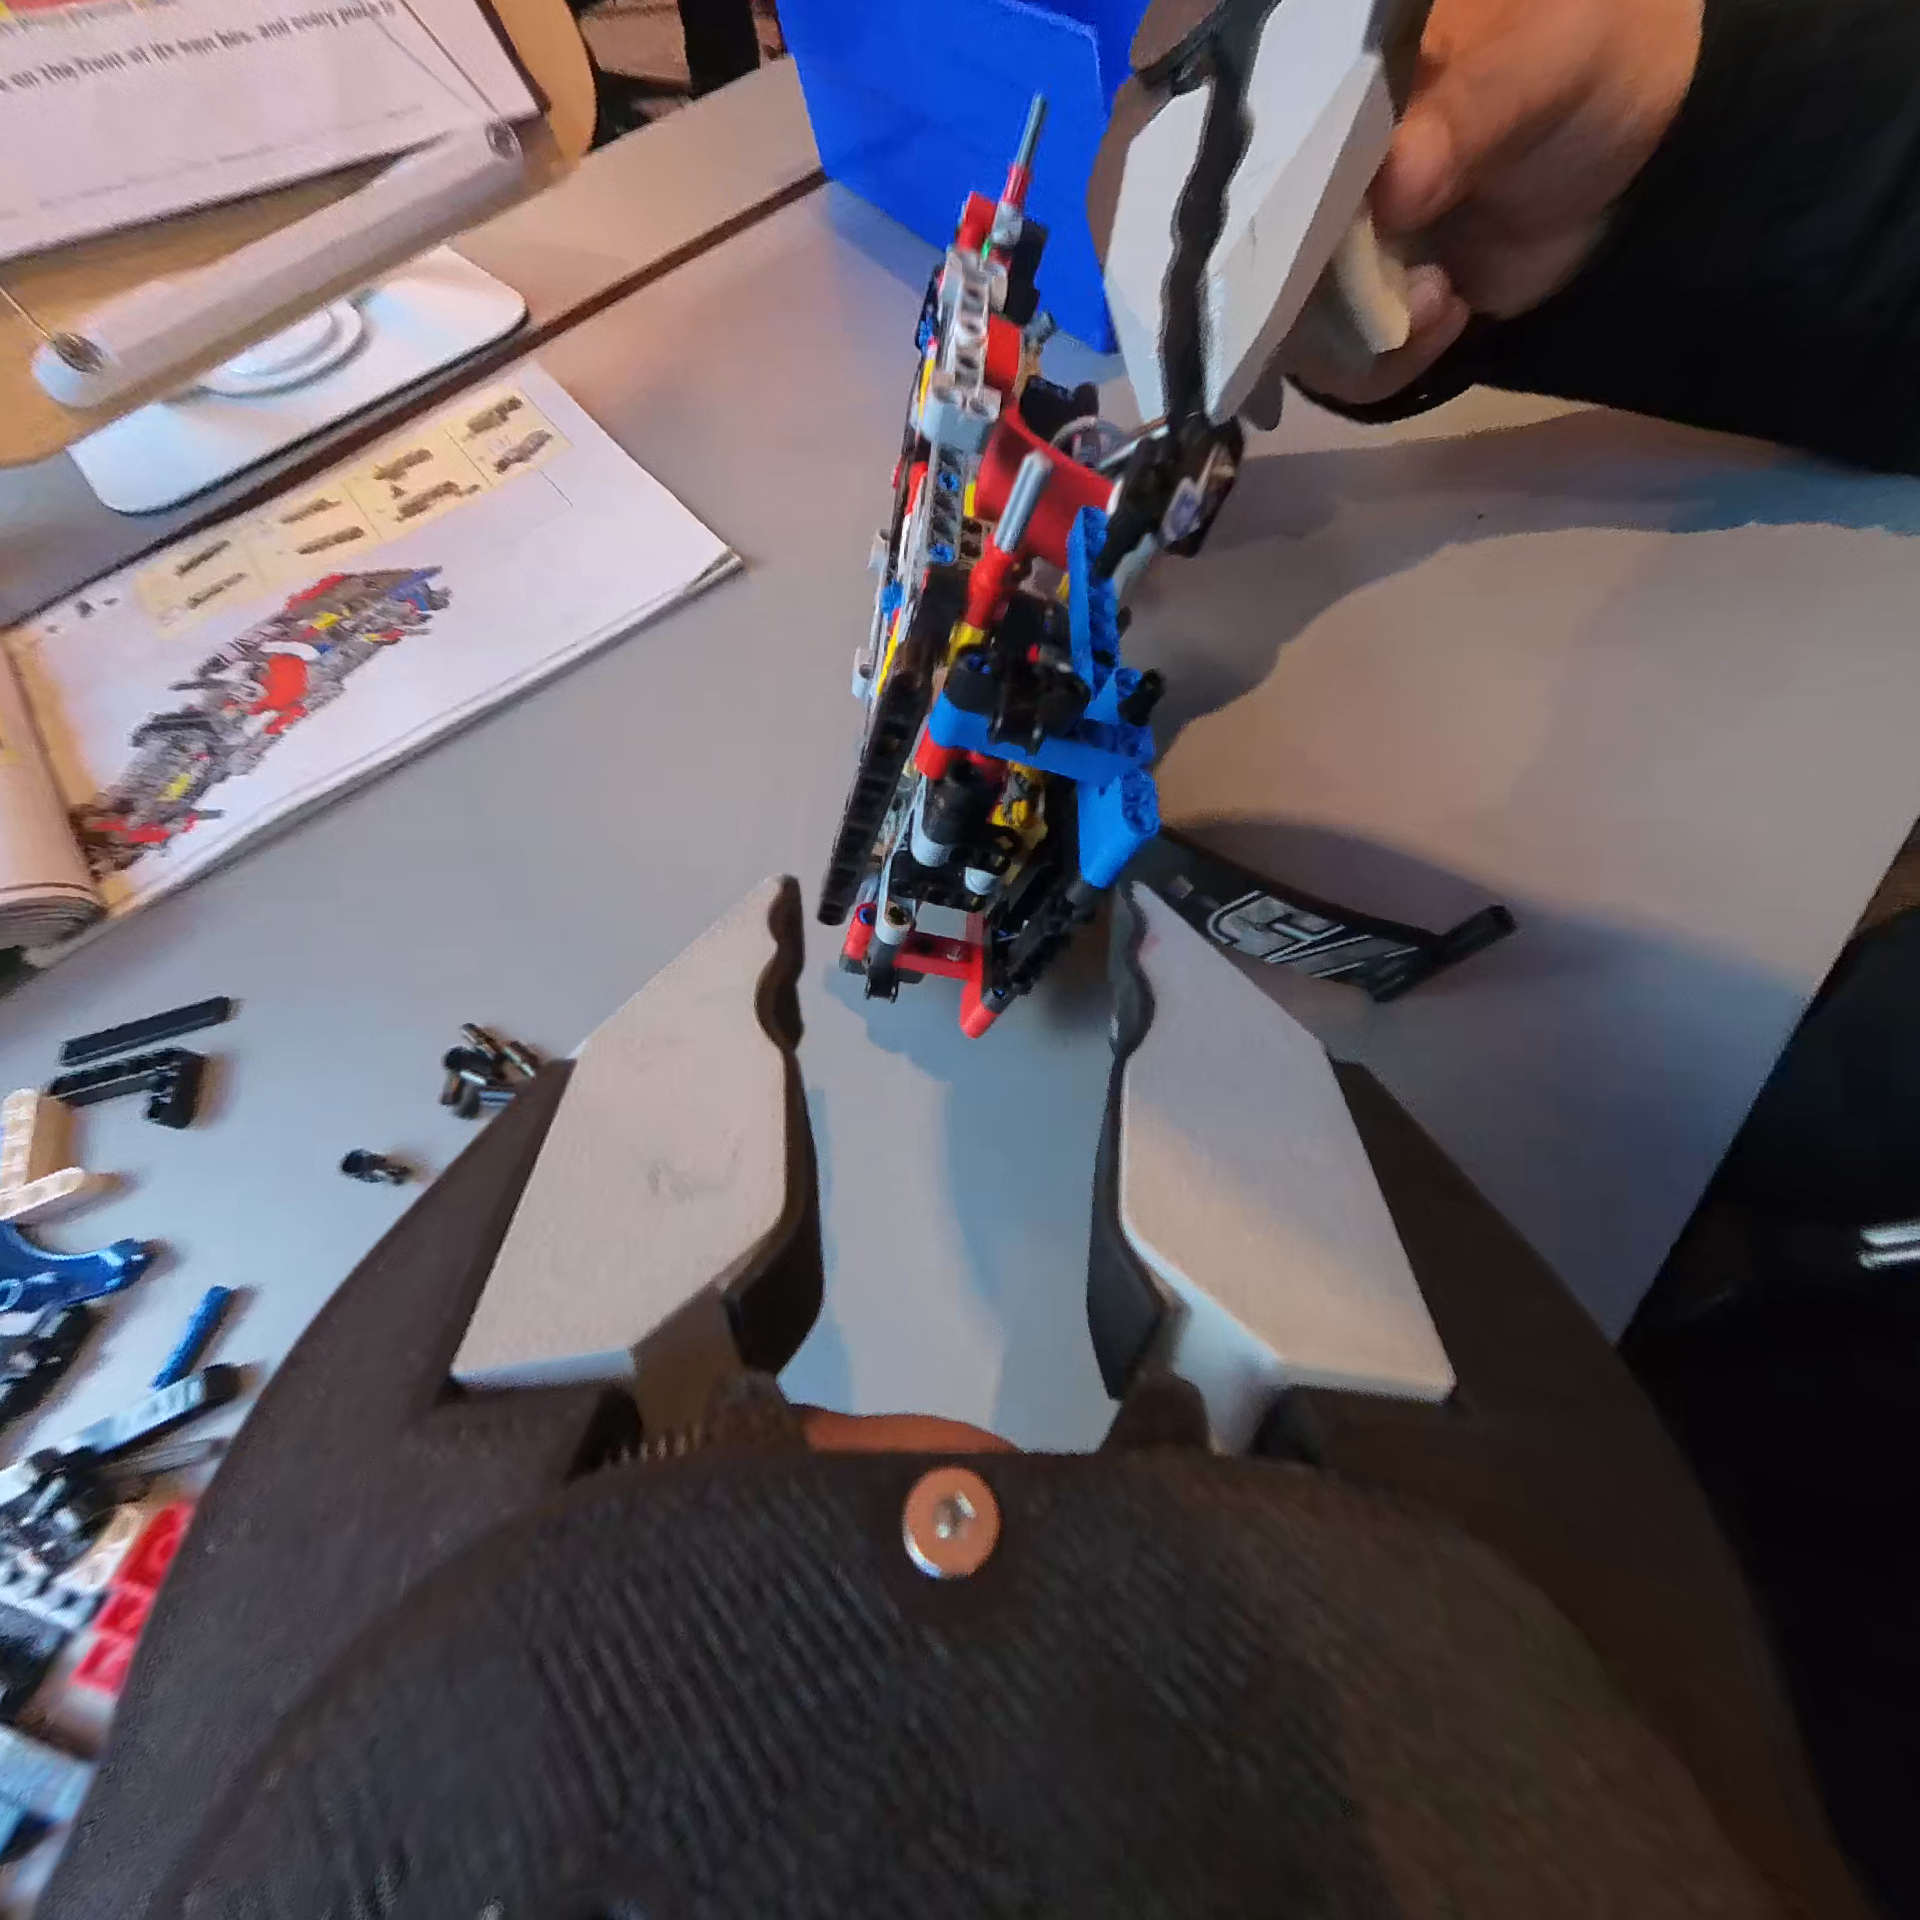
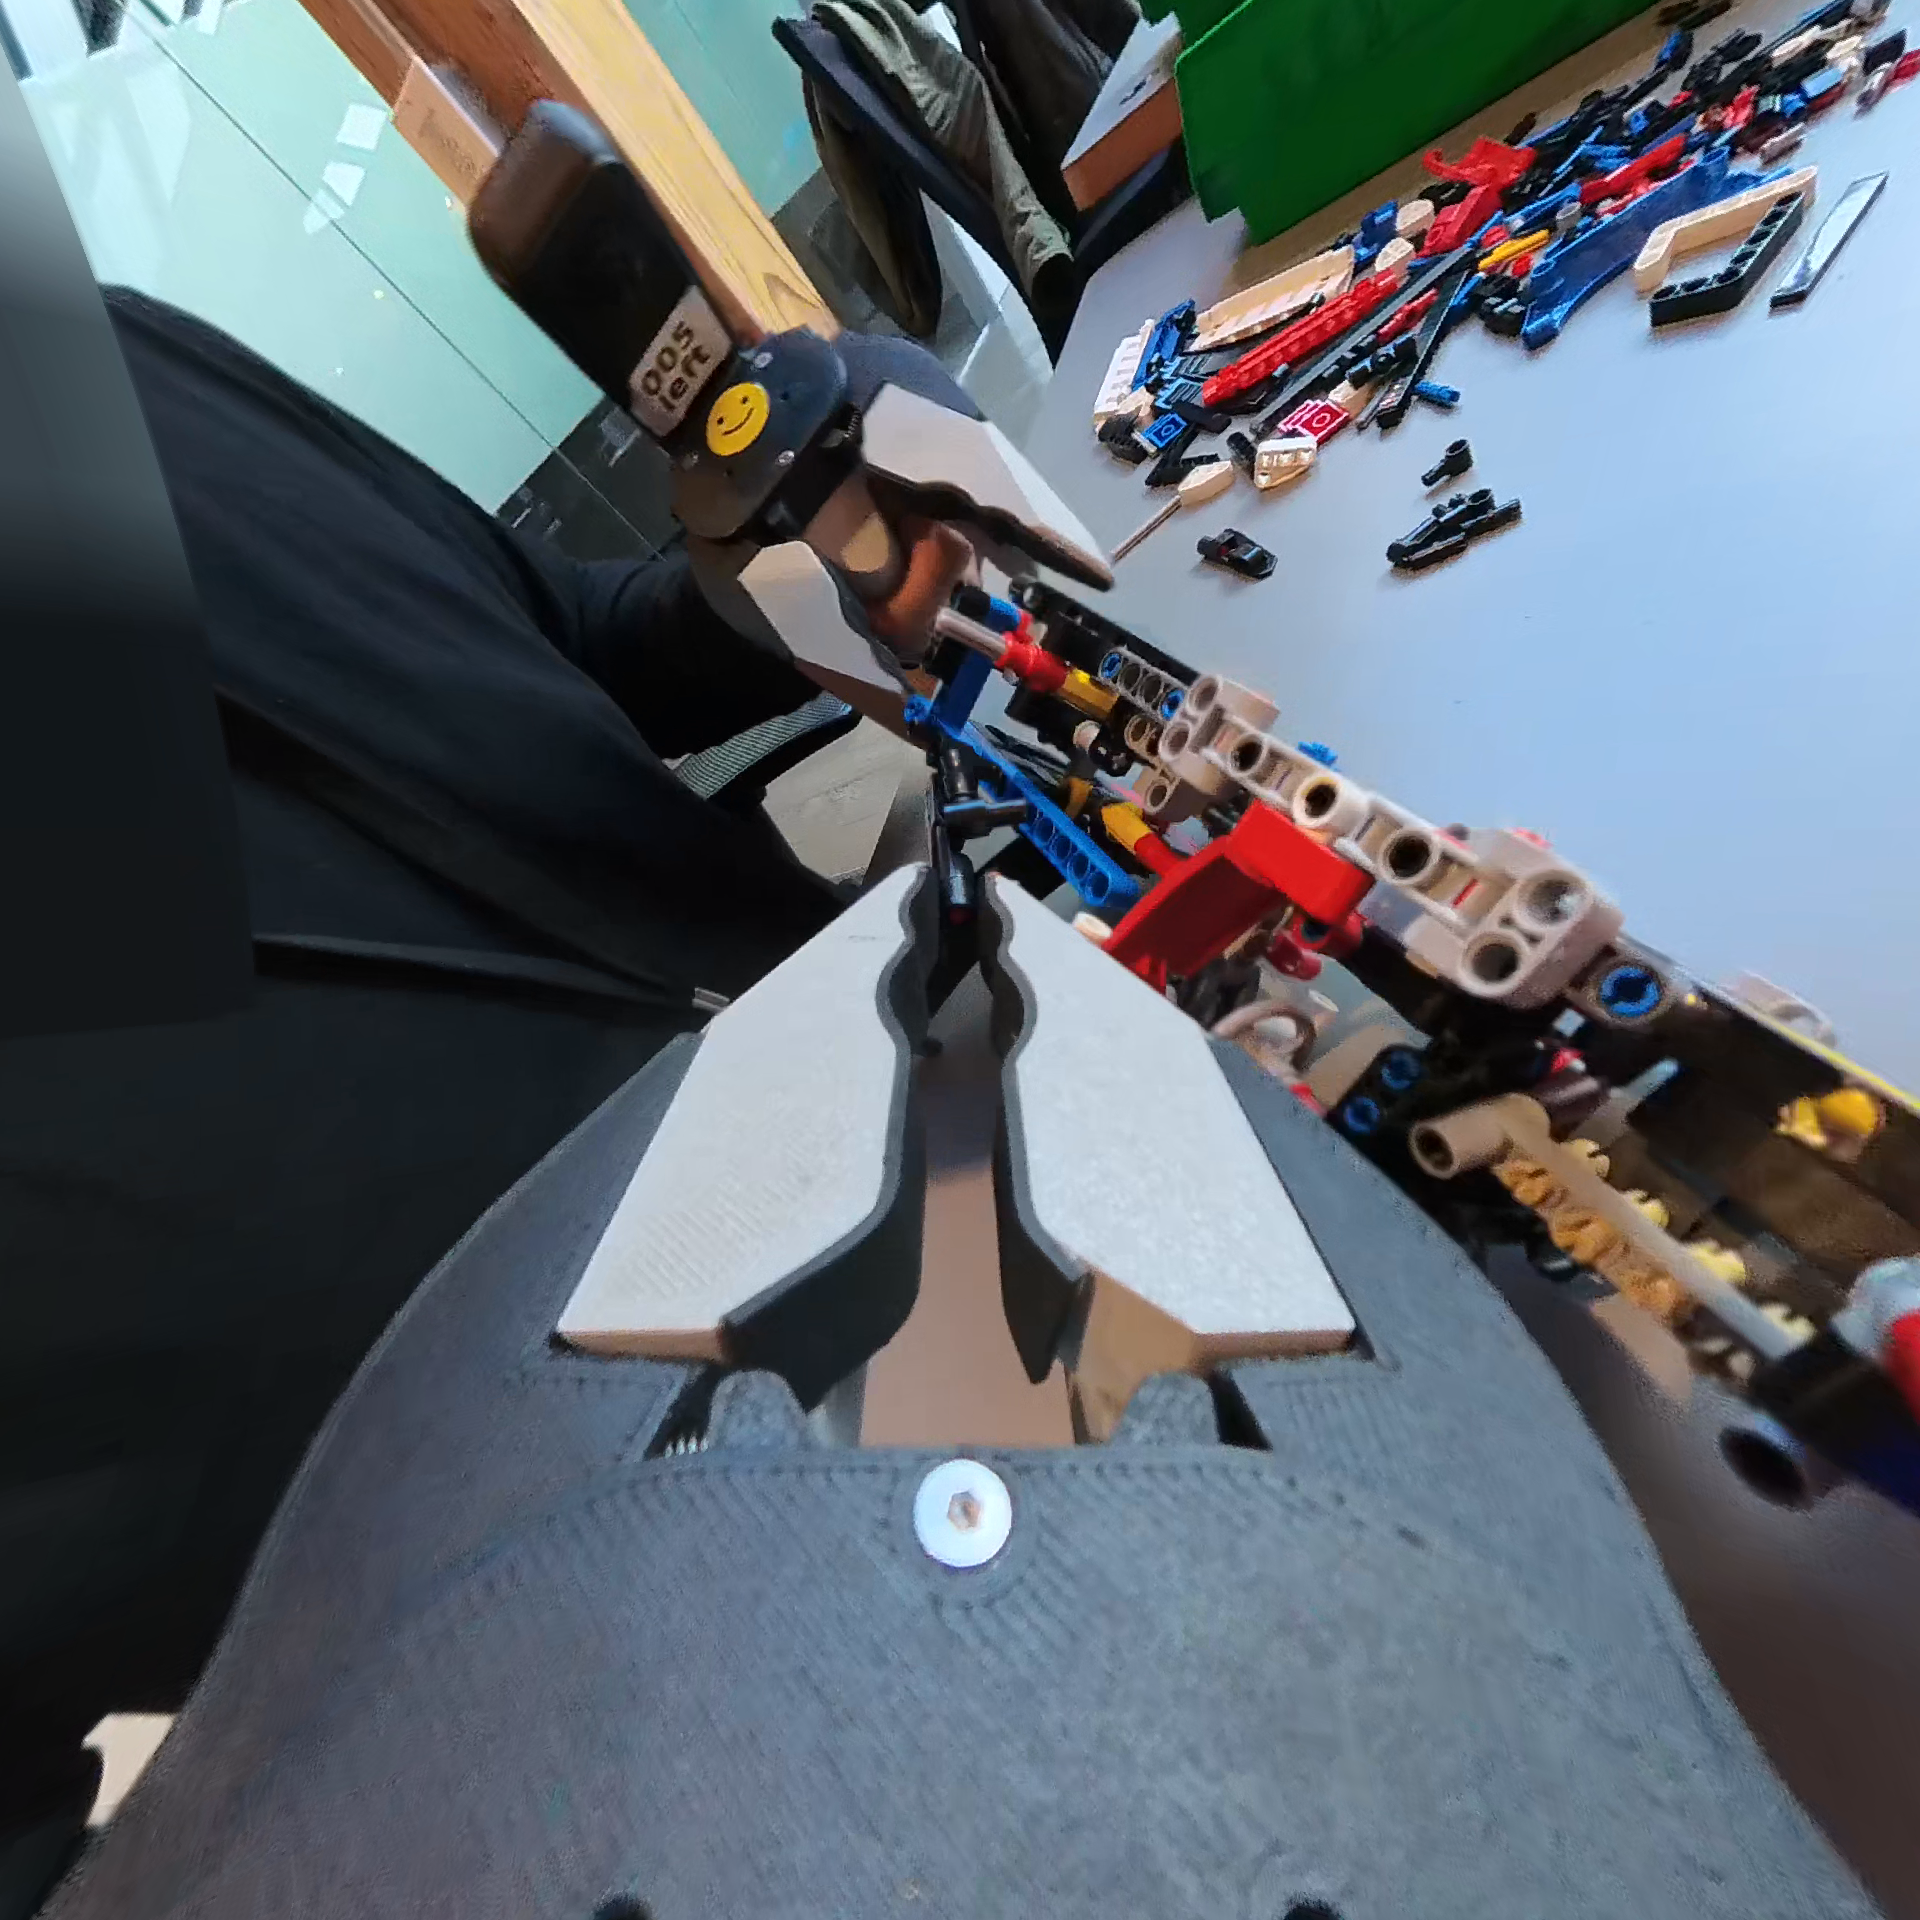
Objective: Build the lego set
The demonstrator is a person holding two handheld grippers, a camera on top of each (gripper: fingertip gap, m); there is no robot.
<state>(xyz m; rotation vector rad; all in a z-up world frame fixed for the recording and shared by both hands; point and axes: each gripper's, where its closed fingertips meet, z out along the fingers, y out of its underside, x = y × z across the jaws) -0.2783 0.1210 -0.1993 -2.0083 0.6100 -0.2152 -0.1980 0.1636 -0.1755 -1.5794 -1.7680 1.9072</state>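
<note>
The part-built lego model (image 1: 977,644), red, blue, black and grey, stands on its edge on the grey table (image 1: 623,852). My left gripper (image 1: 961,935) is open, with its fingertips on either side of the model's near end. It also shows in the right wrist view (image 2: 914,582), jaws apart around that end. My right gripper (image 2: 956,894) is shut on a small black piece (image 2: 956,883) and holds it against the model's blue beam (image 2: 1049,831). In the left wrist view the right gripper (image 1: 1184,457) comes in from the upper right, held by a hand (image 1: 1507,166).
An open instruction booklet (image 1: 343,623) and a monitor stand (image 1: 301,353) lie to the left. A blue bin (image 1: 956,135) stands behind the model. A black stickered panel (image 1: 1320,935) lies to the right. Loose pieces (image 2: 1455,239) are spread in front of a green bin (image 2: 1351,94). Spacing between my two grippers at the tips: around 10 cm.
</note>
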